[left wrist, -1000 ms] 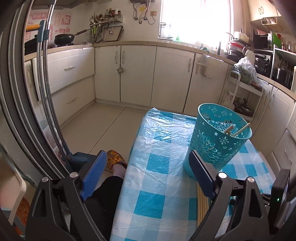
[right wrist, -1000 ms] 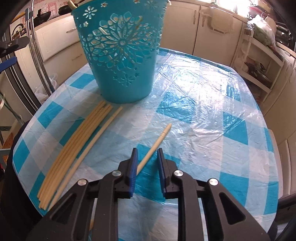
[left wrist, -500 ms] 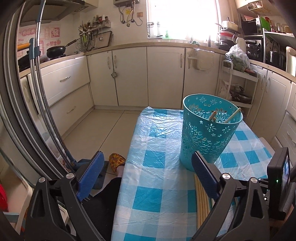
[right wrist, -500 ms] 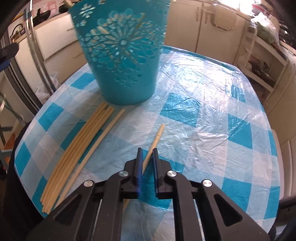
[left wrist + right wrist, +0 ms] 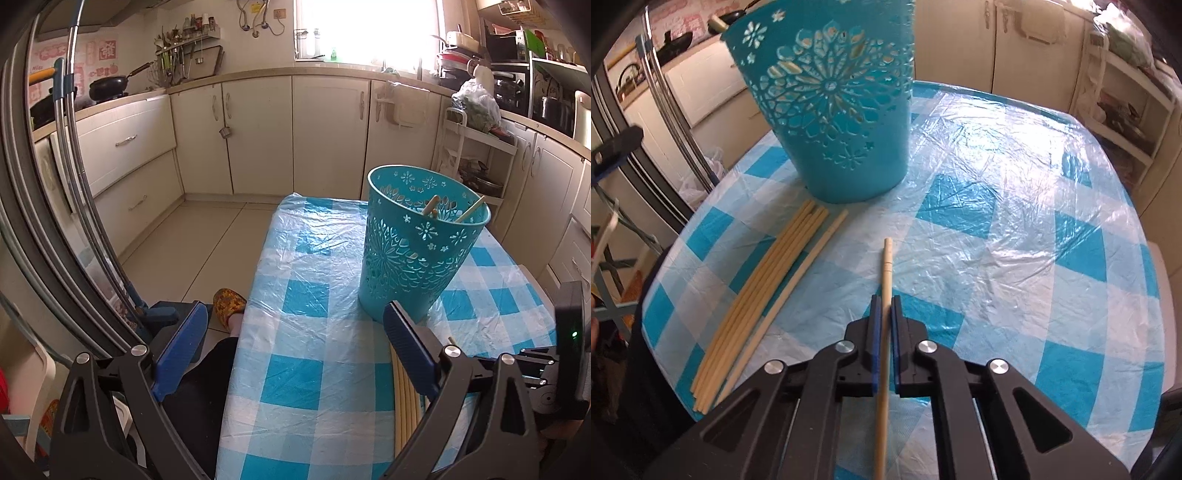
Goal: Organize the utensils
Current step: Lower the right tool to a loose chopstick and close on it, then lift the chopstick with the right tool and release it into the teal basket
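Clamping now: right gripper [image 5: 885, 314] jaws just closed onto the single chopstick [image 5: 886, 280] on the checked tablecloth [image 5: 1015, 258], ready for lifting into the teal basket [image 5: 831, 110]; left gripper [image 5: 291, 354] wide open, empty

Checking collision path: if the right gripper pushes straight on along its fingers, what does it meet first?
Probably the checked tablecloth: the right gripper, shut on a chopstick, points steeply down. The teal basket stands farther off, left of that line; depth is unclear.

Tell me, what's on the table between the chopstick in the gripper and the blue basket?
Only bare checked tablecloth, seen in the right wrist view. The right hand-held gripper clamps one chopstick, pointing toward the blue basket; the chopstick bundle lies off to the side.
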A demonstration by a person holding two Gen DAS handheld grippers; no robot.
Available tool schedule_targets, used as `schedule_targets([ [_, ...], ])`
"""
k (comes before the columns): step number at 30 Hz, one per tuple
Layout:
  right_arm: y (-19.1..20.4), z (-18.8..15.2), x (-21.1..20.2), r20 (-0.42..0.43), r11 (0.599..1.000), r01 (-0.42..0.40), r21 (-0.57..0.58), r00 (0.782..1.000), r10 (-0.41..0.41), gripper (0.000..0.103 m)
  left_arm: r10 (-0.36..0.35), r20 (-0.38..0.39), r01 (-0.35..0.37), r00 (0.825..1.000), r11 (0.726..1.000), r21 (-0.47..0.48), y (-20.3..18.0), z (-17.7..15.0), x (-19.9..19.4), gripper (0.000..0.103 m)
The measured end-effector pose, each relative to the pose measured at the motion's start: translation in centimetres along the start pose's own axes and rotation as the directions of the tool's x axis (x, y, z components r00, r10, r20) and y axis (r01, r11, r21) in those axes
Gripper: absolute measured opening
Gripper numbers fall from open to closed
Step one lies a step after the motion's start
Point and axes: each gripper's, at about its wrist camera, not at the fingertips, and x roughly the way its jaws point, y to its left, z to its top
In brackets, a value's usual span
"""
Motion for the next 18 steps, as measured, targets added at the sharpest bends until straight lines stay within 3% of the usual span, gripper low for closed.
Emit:
schedule_targets([
  [5, -0.9, -0.2, -1.9, 0.044, 0.995, -0.074, 0.066, 0.997, 0.071, 0.006, -0.003, -0.027, 0.003, 1.000, 1.000, -0.010, 0.2, -0.3, 0.5, 0.092],
  [9, -1.8, 0.4, -5.0, 0.133, 0.970, -0.200, 0.135, 0.974, 0.183, 0.006, -0.004, -0.035, 0.004, 0.999, 1.000, -0.015, 0.3, -0.3, 0.6, 0.092],
  [11, -2.4, 1.3, -7.3, 0.205, 0.946, -0.284, 0.155, 0.946, 0.250, 0.006, -0.004, -0.037, 0.003, 0.999, 1.000, -0.016, 0.4, -0.4, 0.6, 0.092],
  [13, -2.3, 2.8, -10.4, 0.301, 0.923, -0.357, 0.142, 0.904, 0.304, 0.006, -0.004, -0.041, 0.003, 0.999, 1.000, -0.018, 0.4, -0.4, 0.7, 0.092],
  [18, -1.2, 8.5, -15.8, 0.503, 0.910, -0.411, 0.058, 0.800, 0.329, 0.006, -0.012, -0.056, 0.011, 0.998, 1.000, -0.020, 0.0, -0.6, 1.0, 0.092],
])
